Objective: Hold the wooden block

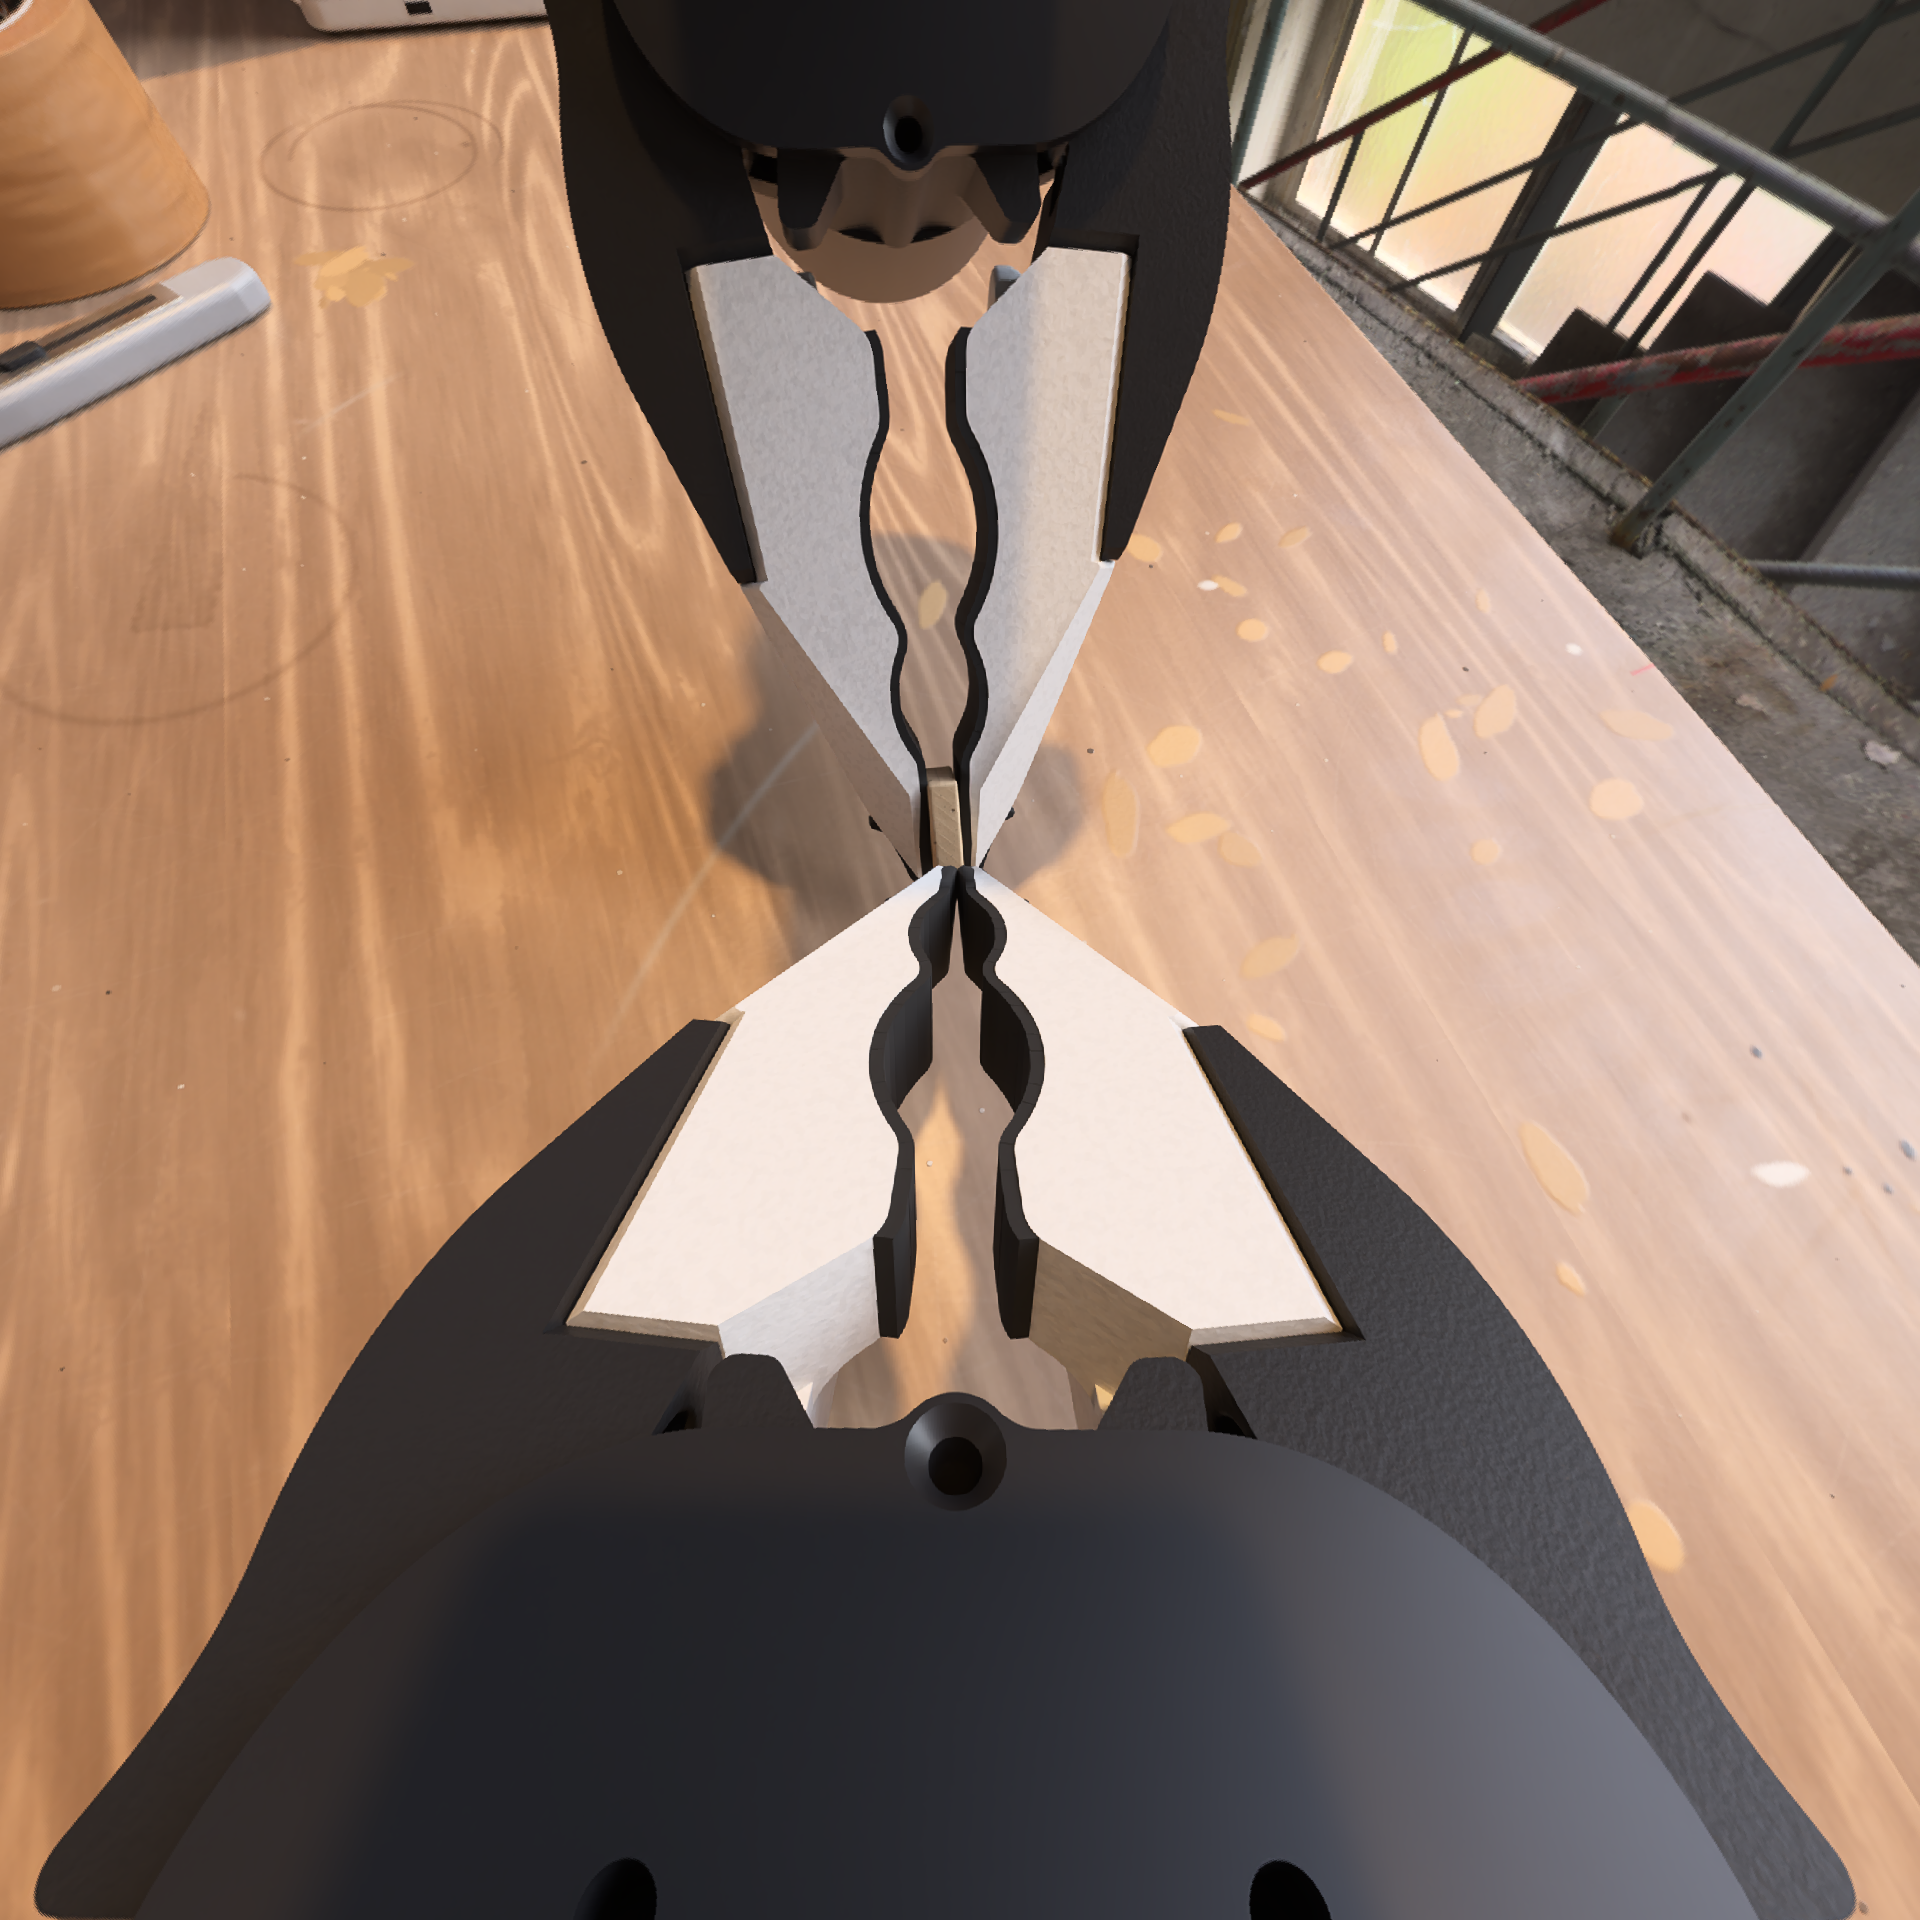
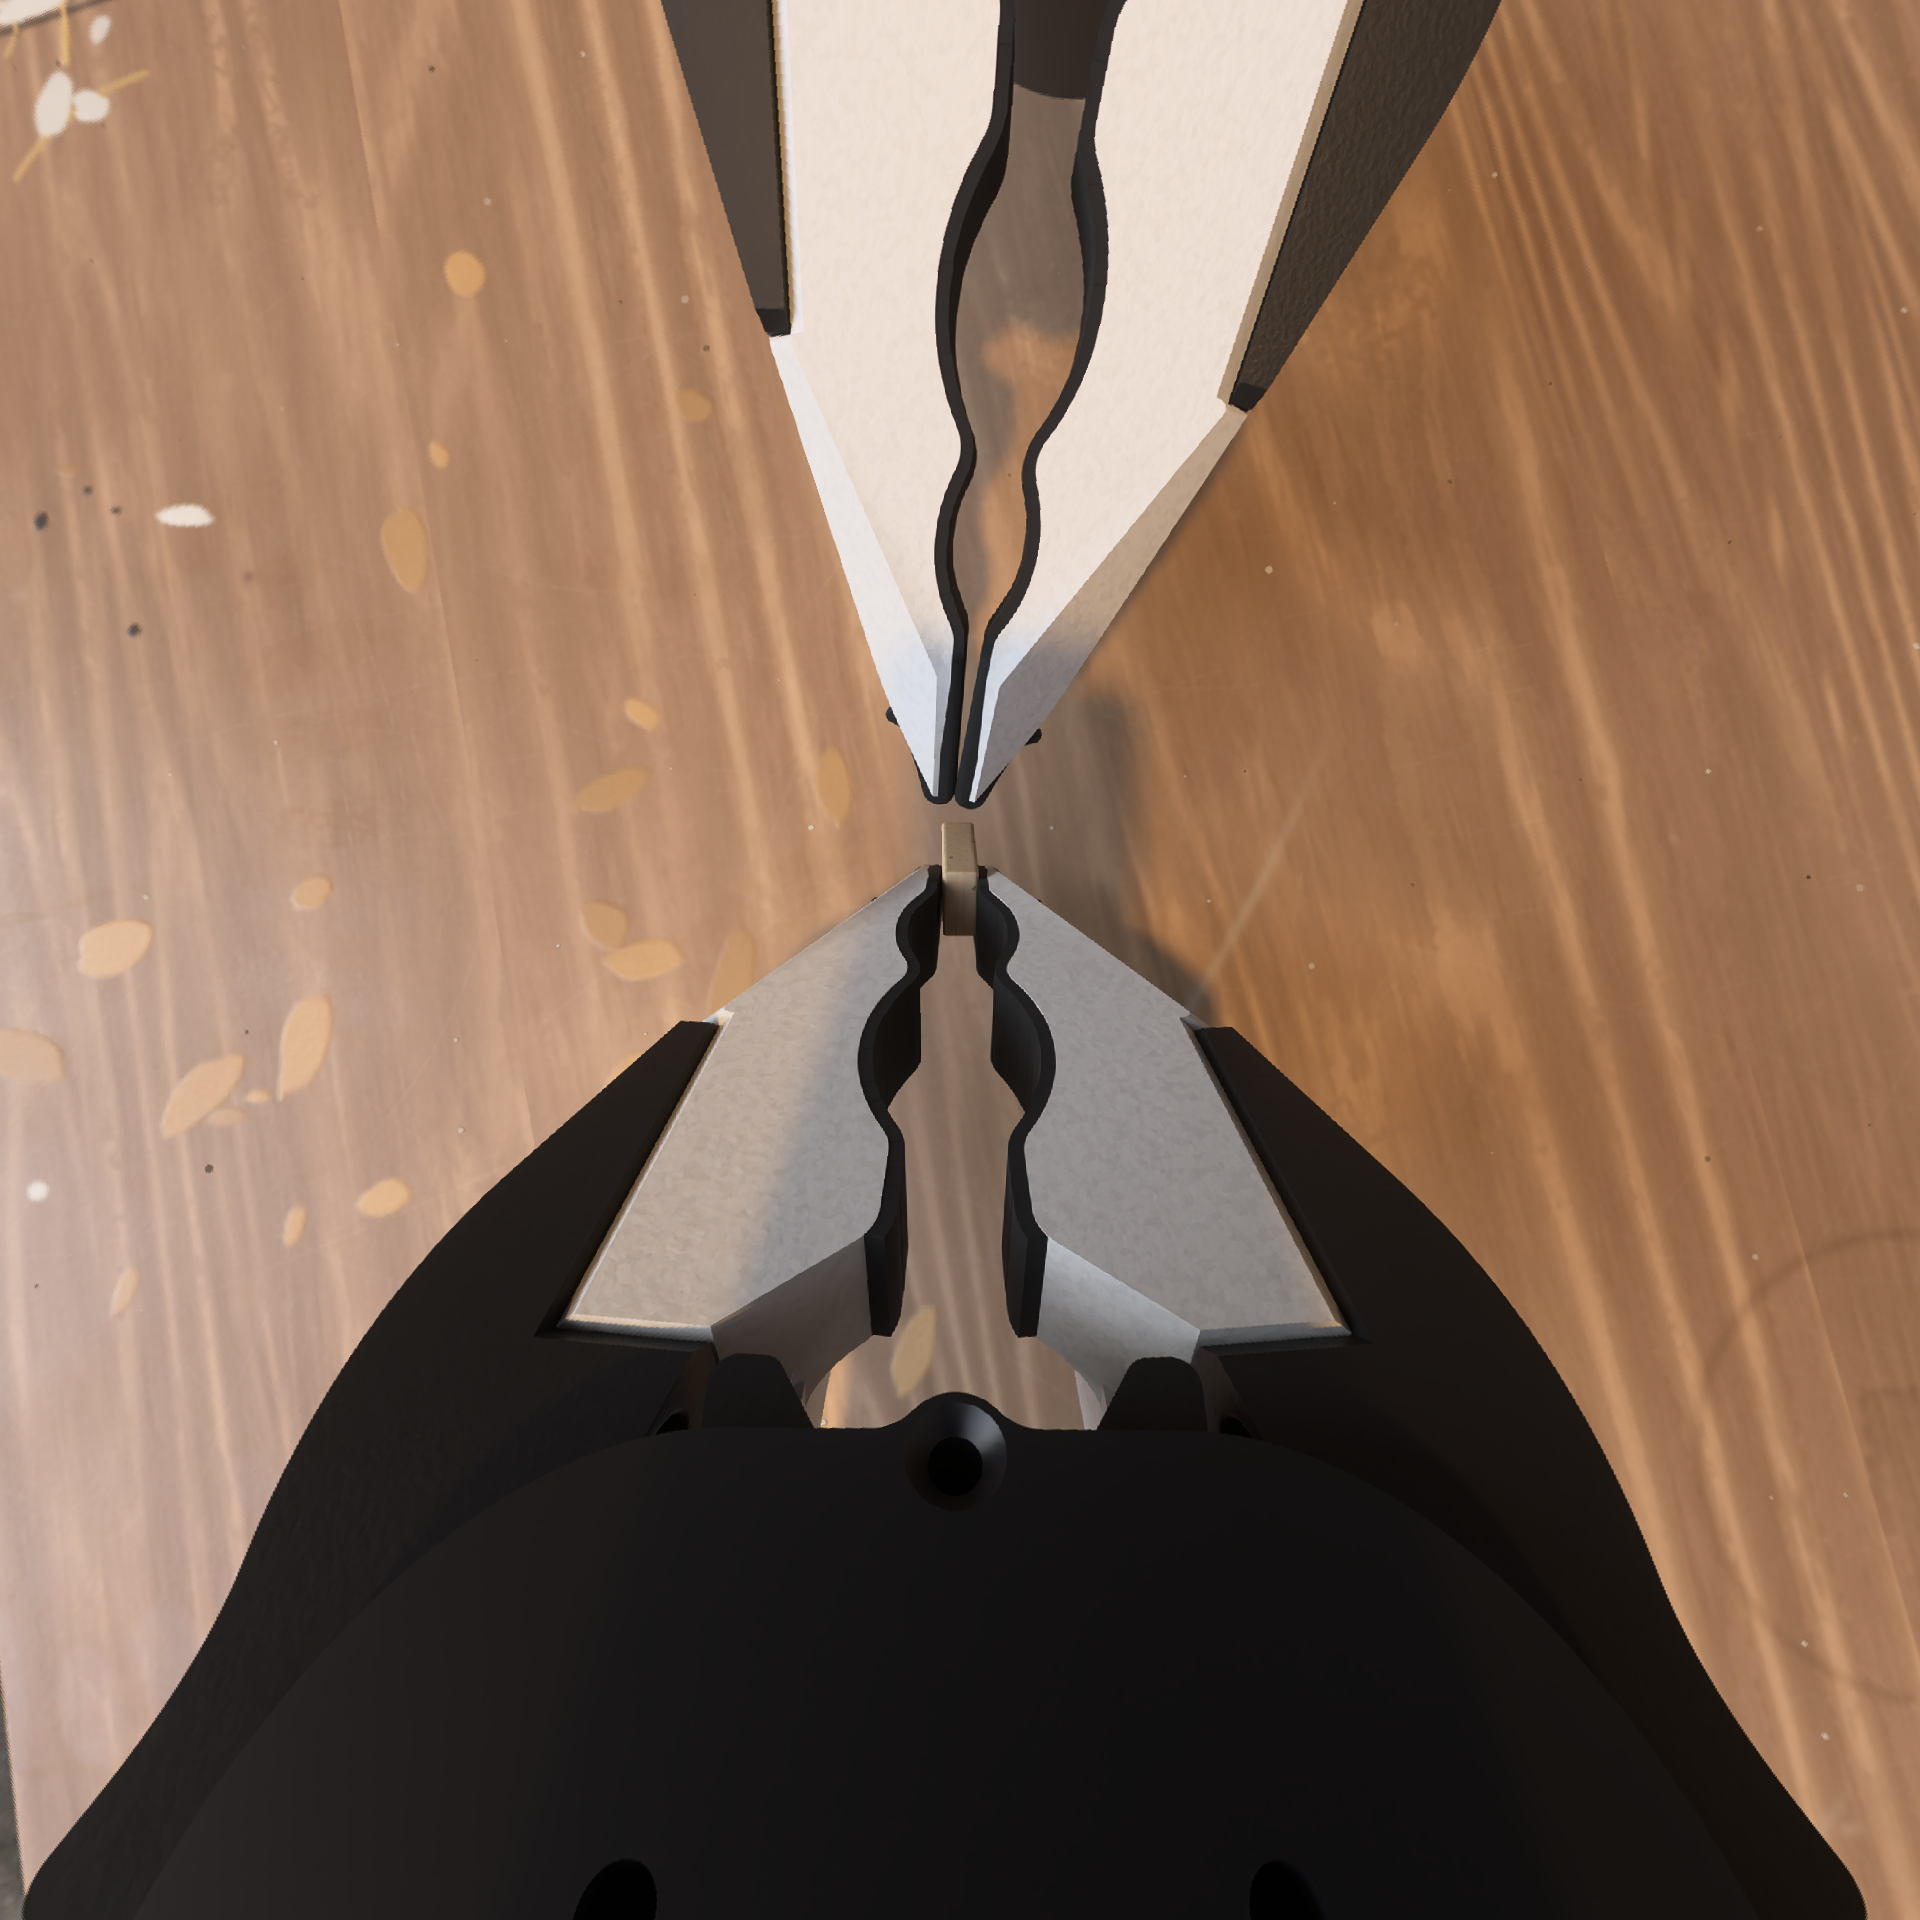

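Observation:
The wooden block [image 2: 956, 850] is a small pale piece pinched between the tips of my right gripper [image 2: 956, 885], which is shut on it and holds it above the wooden table [image 2: 416, 727]. In the left wrist view the same block [image 1: 943, 816] sits between the right gripper's tips [image 1: 943, 836], which come in from the top. My left gripper [image 1: 954, 881] is shut with its tips together and nothing between them. It faces the right gripper nose to nose. In the right wrist view the left gripper's tips [image 2: 956, 798] stop a small gap short of the block.
A rounded wooden object [image 1: 83, 156] and a white flat tool [image 1: 135, 332] lie at the table's far left. A white device [image 1: 416, 10] sits at the top edge. The table edge [image 1: 1558, 582] runs along the right, with a metal railing [image 1: 1662, 239] beyond.

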